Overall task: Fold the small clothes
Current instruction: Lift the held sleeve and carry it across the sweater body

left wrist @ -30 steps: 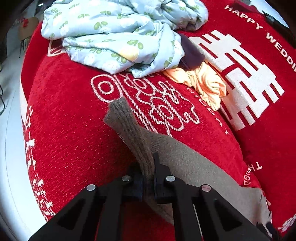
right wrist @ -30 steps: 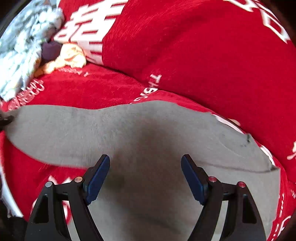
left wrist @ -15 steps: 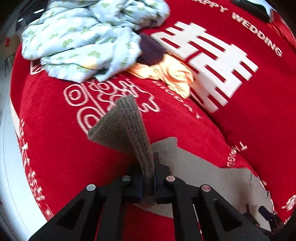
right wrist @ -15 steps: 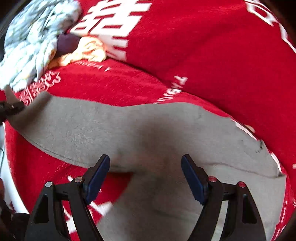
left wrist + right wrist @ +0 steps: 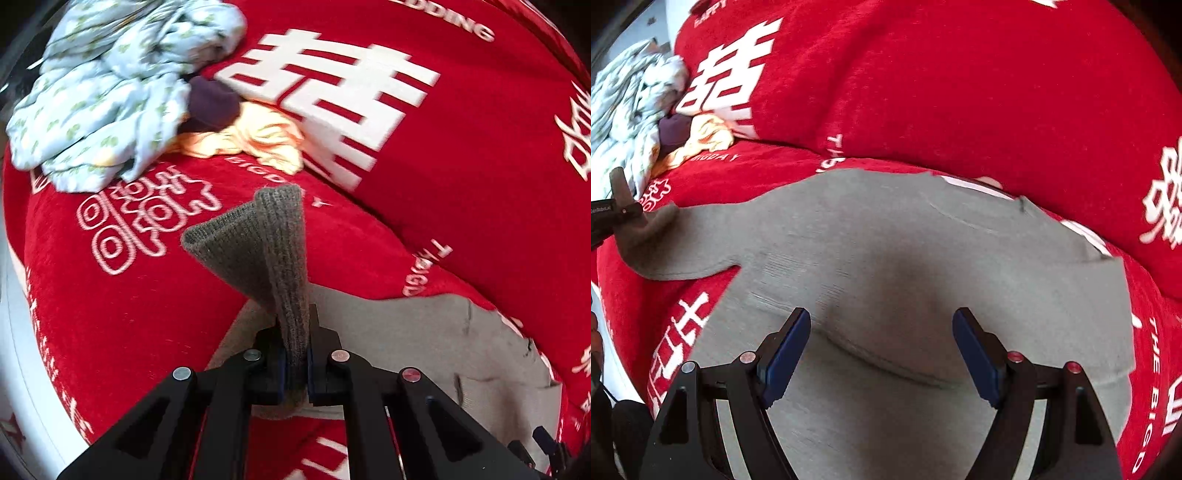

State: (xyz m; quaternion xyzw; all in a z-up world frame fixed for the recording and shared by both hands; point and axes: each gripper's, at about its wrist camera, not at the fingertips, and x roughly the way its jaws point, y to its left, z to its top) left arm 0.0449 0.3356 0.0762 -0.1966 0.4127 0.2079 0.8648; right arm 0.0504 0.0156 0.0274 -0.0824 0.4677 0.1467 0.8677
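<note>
Left claw (image 5: 295, 363) clamped tight on the ribbed cuff (image 5: 266, 240) of a grey knit sweater (image 5: 905, 258), cuff sticking up past the black fingers and flaring open at its end, lifted clear of the red cover. Seen from the right wrist view as a small black tip (image 5: 613, 214) at the far left edge, pinching the sleeve end, sleeve stretched from there across to the sweater's body. Right claw (image 5: 881, 354) spread wide, blue pads (image 5: 786, 354) well apart, nothing between them, hovering over the sweater's chest with a shallow crease in the cloth just ahead. Sweater lying mostly flat, face up, on a red bed cover (image 5: 110, 314) printed with white characters and lettering; collar area toward the right, near a fold of the cover. Beyond the sleeve, further up the bed, a crumpled peach garment (image 5: 258, 144) touching a dark purple item (image 5: 212, 103), both tucked against a heap of pale blue fabric with a green leaf print (image 5: 110, 92) at the upper left. Behind these, a raised red bolster or cushion (image 5: 960, 81) under the same cover, carrying a large white double character (image 5: 332, 96). Pale floor (image 5: 11, 332) showing along the left edge, below the bed's side.
</note>
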